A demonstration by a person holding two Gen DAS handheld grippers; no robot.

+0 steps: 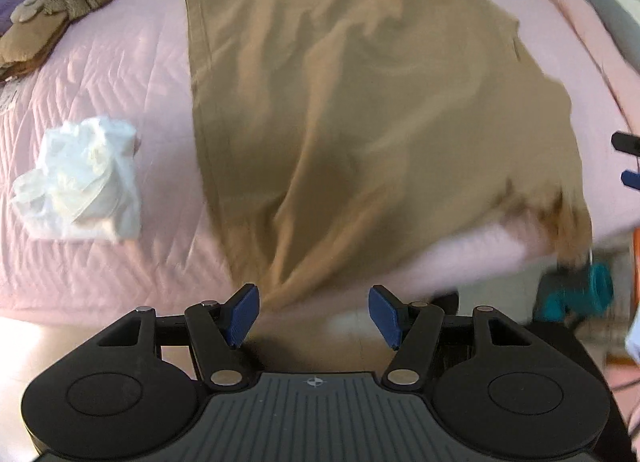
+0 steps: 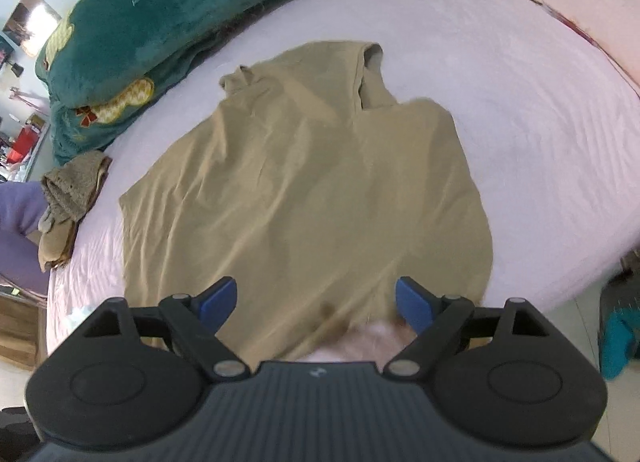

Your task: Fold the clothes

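Tan creased shirt (image 2: pixel 304 198) flat on quilted pink bedspread (image 1: pixel 100 74); both tools spread, w/ nothing pinched.

shirt (image 1: pixel 360 110) flat on bed (image 1: pixel 120 74); plastic bag (image 1: pixel 80 182) left.

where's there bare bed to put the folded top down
Most room is the pink bedspread right of the tan top, up to the pink pillow. A narrower strip lies between the top and the white plastic bag. It is crowded by the brown folded pile and teal blanket.
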